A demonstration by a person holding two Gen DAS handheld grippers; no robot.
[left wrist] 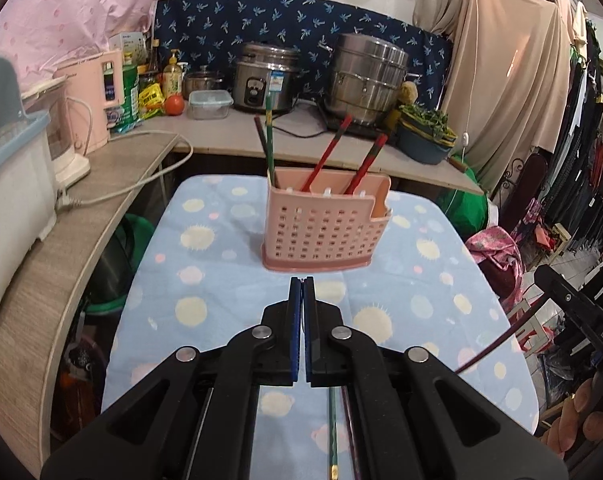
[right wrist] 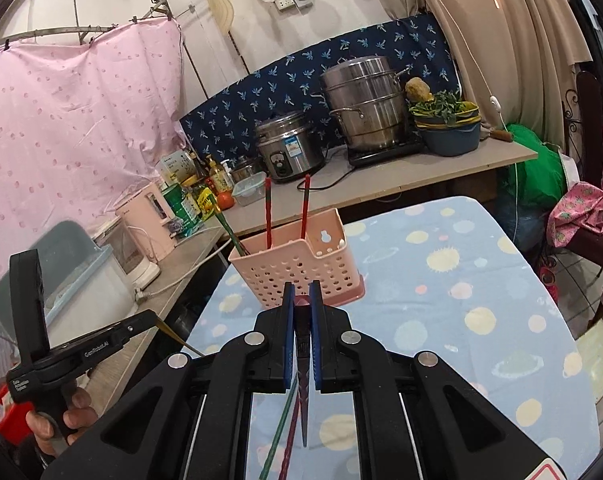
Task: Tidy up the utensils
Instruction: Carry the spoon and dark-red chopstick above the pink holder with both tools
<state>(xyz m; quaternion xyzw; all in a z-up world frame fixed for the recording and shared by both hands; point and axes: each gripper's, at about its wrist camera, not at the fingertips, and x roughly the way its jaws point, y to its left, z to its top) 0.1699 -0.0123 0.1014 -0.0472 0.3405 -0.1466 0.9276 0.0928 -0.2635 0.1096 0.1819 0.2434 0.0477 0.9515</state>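
Chopsticks (left wrist: 325, 156) stand in the pink caddy (left wrist: 321, 224) on the blue spotted bench cloth (left wrist: 205, 264): four are in so far, a green and a dark one at its left end, two red ones further right. More lie loose nearer than the caddy, under the grippers. The left gripper (left wrist: 301, 280) has its jaws pressed together, a thin stick trailing from them. The right gripper (right wrist: 301, 292) pinches a dark chopstick (right wrist: 302, 356). "GenRobot.AI" is printed on the left gripper.
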